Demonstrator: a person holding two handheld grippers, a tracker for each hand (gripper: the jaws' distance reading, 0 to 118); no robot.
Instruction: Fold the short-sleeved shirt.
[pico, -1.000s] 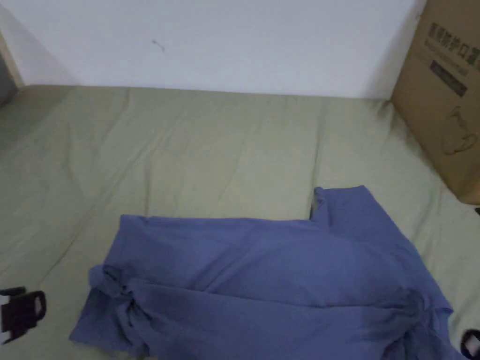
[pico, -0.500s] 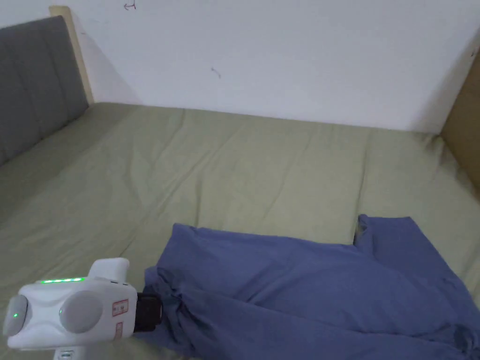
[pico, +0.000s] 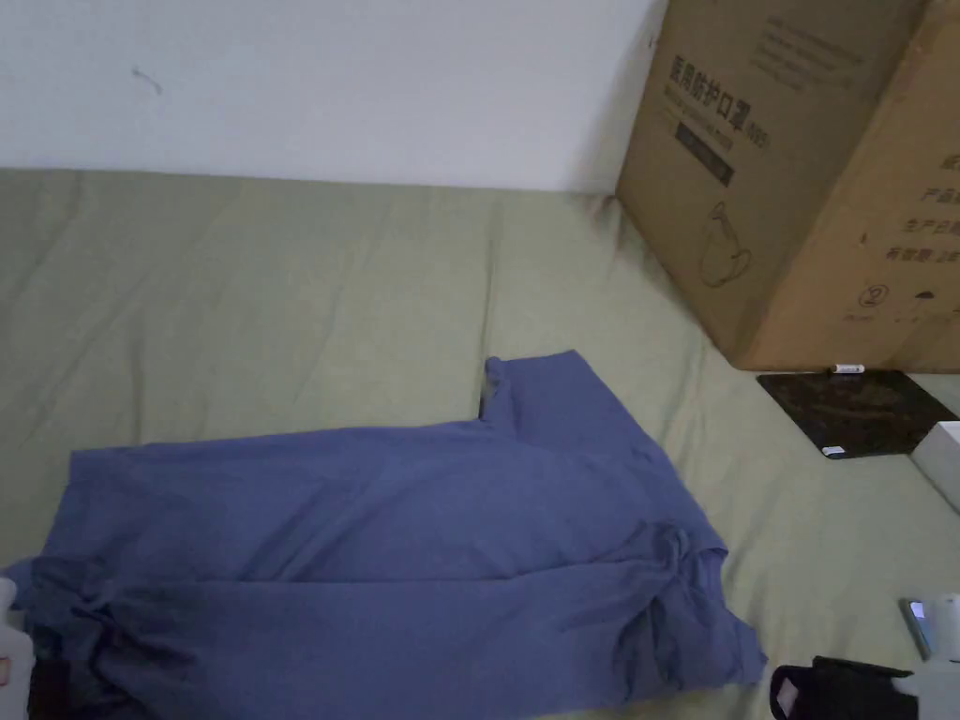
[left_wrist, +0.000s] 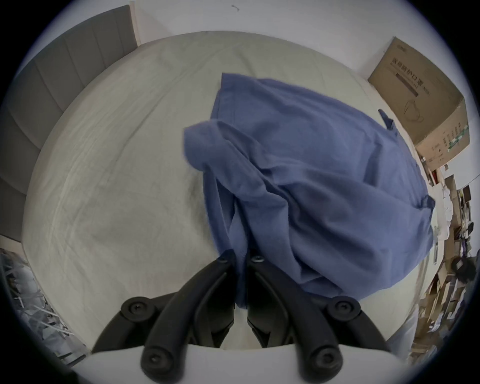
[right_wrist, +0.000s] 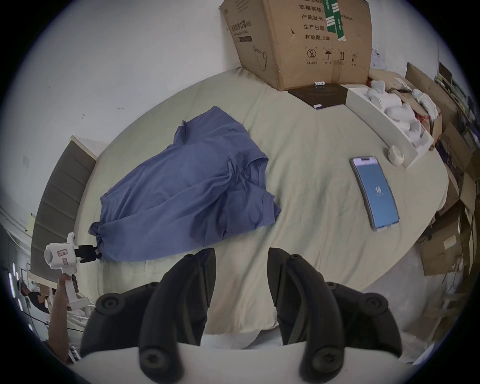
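right gripper (right_wrist: 241, 262) has let go; left gripper (left_wrist: 240, 257) still pinches shirt (pico: 375, 544).

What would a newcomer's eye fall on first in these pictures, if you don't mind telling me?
First the blue short-sleeved shirt, lying rumpled and partly folded on the green bed sheet. Next the big cardboard box standing against the wall at the sheet's far right. Then the left gripper, shut on the shirt's edge, while the right gripper hangs open near a phone.
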